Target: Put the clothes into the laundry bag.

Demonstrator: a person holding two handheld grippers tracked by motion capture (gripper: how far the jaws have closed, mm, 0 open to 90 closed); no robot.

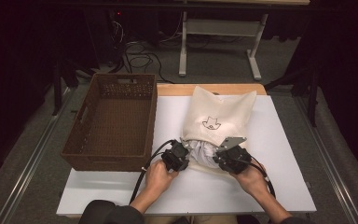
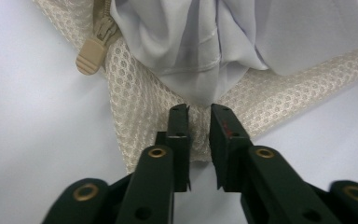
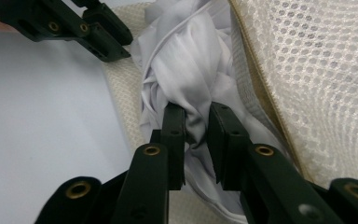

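The left gripper (image 2: 199, 109) pinches the mesh bag (image 2: 135, 93) edge; the right gripper (image 3: 196, 109) grips the white cloth (image 3: 186, 60) between its jaws. Next, I judge, pull the cloth out.

Most of the white garment (image 1: 204, 151) is buried inside the mesh bag (image 1: 219, 114), so I can't tell what it is. My jaws cover the folds they pinch, and my forearms are cut off by the high view's bottom edge.

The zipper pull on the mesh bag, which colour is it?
Beige zipper pull, slightly darker than the cream mesh bag; clearest in the left gripper view.
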